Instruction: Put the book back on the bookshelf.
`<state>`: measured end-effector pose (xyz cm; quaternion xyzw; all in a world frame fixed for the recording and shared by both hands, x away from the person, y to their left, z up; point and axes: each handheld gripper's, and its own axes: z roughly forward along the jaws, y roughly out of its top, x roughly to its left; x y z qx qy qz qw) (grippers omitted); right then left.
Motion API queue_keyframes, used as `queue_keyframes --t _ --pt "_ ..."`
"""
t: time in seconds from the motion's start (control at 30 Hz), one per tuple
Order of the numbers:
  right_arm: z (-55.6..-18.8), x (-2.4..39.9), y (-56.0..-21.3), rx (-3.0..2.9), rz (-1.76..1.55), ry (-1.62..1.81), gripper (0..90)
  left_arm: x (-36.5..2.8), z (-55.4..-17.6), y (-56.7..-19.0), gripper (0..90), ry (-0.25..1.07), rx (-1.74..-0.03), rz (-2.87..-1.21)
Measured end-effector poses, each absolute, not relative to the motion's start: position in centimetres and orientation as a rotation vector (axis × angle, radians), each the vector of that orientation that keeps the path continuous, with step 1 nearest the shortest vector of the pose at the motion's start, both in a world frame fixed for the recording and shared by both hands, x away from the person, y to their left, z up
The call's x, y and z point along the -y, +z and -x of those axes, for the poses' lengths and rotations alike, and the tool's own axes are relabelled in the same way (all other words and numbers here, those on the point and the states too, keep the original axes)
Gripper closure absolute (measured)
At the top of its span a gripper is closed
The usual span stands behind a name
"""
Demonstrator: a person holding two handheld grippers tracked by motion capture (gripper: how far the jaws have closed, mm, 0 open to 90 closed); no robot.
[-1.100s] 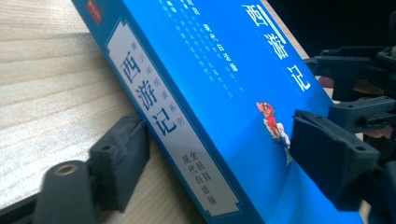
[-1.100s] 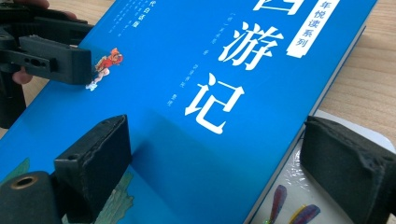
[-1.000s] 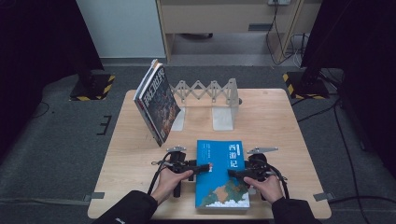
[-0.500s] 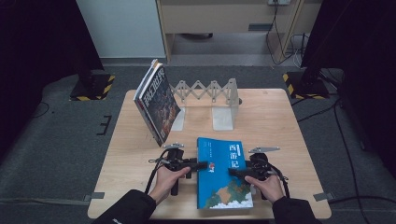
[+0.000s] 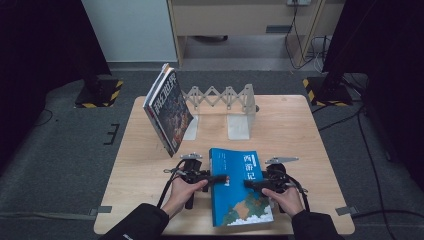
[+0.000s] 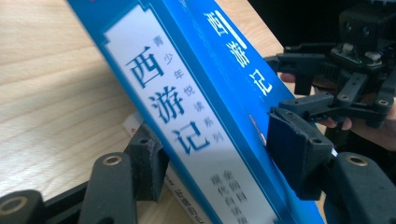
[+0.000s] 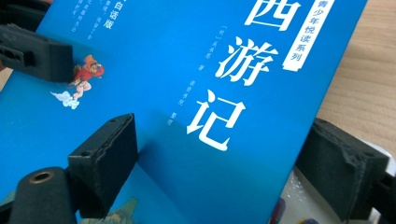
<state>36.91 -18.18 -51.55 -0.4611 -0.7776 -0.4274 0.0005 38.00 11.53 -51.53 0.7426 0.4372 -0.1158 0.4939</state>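
Both grippers pinched one blue book (image 5: 238,186) near table's (image 5: 320,150) front edge | left gripper (image 5: 218,178) clamped the spine, right gripper (image 5: 248,183) still closing on the page edge | you gripped opposite sides — likely to lift it level.

Count from the high view — 2 books: one blue book (image 5: 239,187) near the front edge of the table (image 5: 310,135), one dark-covered book (image 5: 168,109) propped upright at the back left. 1 expanding bookstand (image 5: 225,107) with 2 end plates. 2 handheld grippers — left gripper (image 5: 218,179) and right gripper (image 5: 250,184), 2 jaws each. 1 table. 2 yellow-black striped bases on the floor.
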Motion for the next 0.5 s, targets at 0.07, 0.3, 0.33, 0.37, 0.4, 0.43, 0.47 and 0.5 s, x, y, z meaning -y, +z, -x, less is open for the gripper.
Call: queue_keyframes --t 0.07,0.3,0.33,0.37,0.4,0.43,0.47,0.5 --pt "-37.0 18.1 -51.5 2.447 1.437 -1.346 16.1 -11.4 -38.0 -51.6 39.9 -0.289 -1.064 -1.799" --pt "-37.1 18.2 -51.5 2.434 1.445 -1.340 19.1 -11.0 -38.5 -52.1 41.3 -0.311 -1.096 -1.783" --pt "-37.2 18.3 -51.4 2.418 1.460 -1.331 20.7 -11.1 -38.5 -52.1 41.6 -0.317 -1.102 -1.779" --pt "-37.2 18.5 -51.4 2.421 1.460 -1.336 23.3 -11.1 -38.5 -52.1 41.9 -0.319 -1.102 -1.776" --pt "-37.1 18.7 -51.3 2.421 1.468 -1.347 27.1 -11.1 -38.5 -52.1 42.3 -0.319 -1.101 -1.774" --pt "-37.1 19.0 -51.2 2.435 1.463 -1.354 30.0 -11.1 -38.5 -52.1 42.7 -0.321 -1.103 -1.771" --pt "-37.0 19.1 -51.1 2.438 1.469 -1.357 31.6 -11.2 -38.5 -52.1 43.3 -0.325 -1.105 -1.768" --pt "-36.9 19.2 -51.1 2.443 1.468 -1.361 31.6 -11.2 -38.5 -52.1 43.6 -0.334 -1.110 -1.764"
